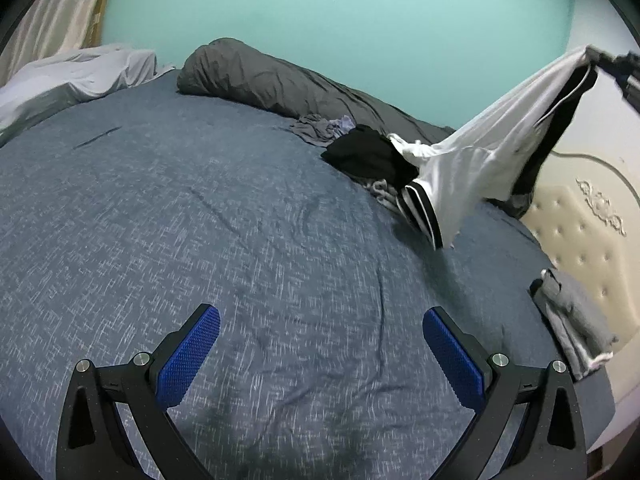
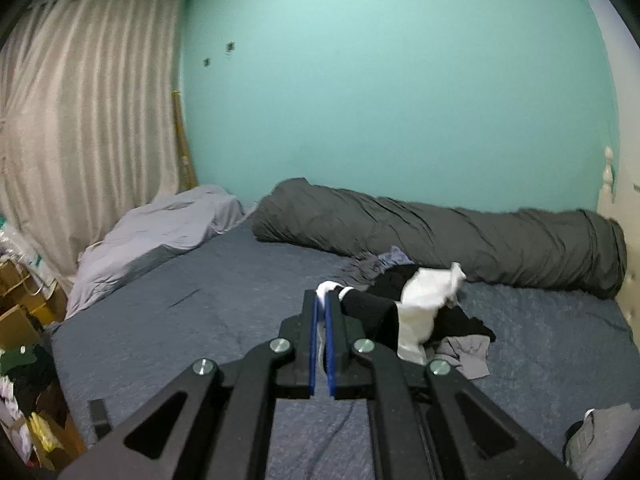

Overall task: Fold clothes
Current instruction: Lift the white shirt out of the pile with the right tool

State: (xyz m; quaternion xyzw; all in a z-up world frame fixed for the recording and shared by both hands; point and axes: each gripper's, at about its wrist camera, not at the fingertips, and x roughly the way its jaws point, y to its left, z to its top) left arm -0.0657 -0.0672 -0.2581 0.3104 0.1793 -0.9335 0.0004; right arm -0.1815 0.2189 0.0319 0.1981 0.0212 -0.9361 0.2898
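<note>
Left wrist view: my left claw [image 1: 320, 344] gapes wide at the bottom of the frame, empty, over bare bed [image 1: 200, 220]. The shirt [image 1: 480, 152], white with black striped trim, stretches from the pile [image 1: 368, 152] at centre right up to the right claw [image 1: 600, 58] at the upper right edge; its long axis slants up-right, its loose hem hanging nearest me.

Right wrist view: my right claw [image 2: 321, 320] is pinched tight on the shirt [image 2: 420, 304], which trails right and down toward the pile [image 2: 460, 328]. I judge the left must reach up-right for the hem.
</note>
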